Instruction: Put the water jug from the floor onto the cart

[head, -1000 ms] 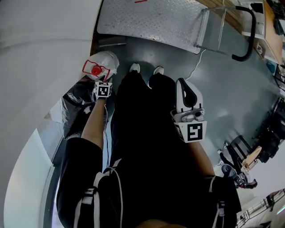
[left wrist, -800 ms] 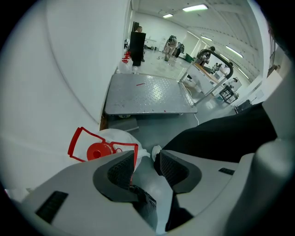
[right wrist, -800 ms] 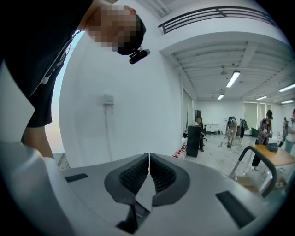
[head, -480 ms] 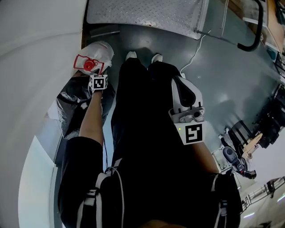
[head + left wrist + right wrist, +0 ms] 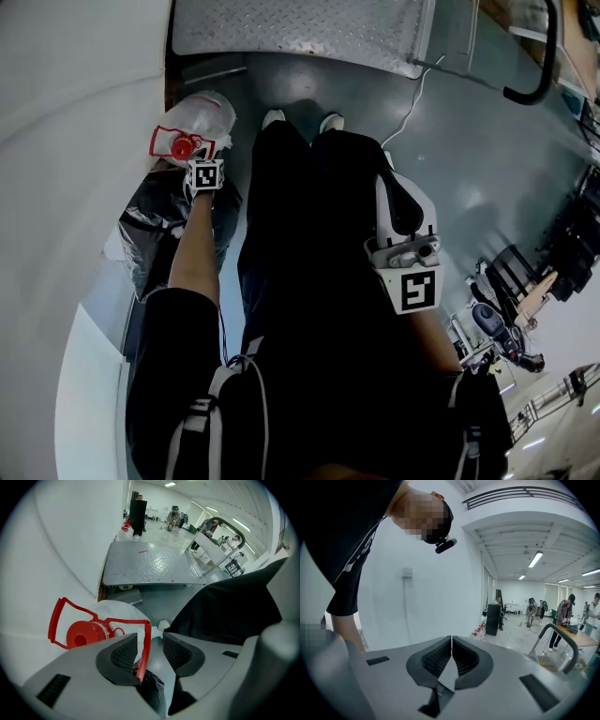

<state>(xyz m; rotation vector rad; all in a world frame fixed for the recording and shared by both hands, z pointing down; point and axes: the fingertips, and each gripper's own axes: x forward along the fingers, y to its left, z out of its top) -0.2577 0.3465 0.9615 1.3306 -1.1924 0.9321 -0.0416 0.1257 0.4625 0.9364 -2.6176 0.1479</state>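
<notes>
The water jug (image 5: 208, 114) is white with a red cap (image 5: 180, 147) and a red wire handle; it lies on the grey floor by the white wall, left of the person's shoes. My left gripper (image 5: 199, 159) hangs right at its neck. In the left gripper view the jug (image 5: 119, 613), its cap (image 5: 82, 633) and the handle's red bar (image 5: 144, 644) show, and the bar runs between the jaws of my open left gripper (image 5: 149, 637), close to the left pad. The cart's steel deck (image 5: 300, 28) (image 5: 150, 564) lies just beyond. My right gripper (image 5: 392, 178) (image 5: 451, 639) is shut and empty, beside the right leg.
A crumpled black bag (image 5: 159, 225) lies under the left forearm against the wall. The cart's black push handle (image 5: 539, 56) rises at the upper right, and a white cable (image 5: 417, 80) trails from it. Equipment (image 5: 511, 328) stands at the right edge. People stand far off (image 5: 562, 613).
The head view has shifted a little. The left gripper stays at the jug's handle; the right gripper has sunk slightly beside the leg.
</notes>
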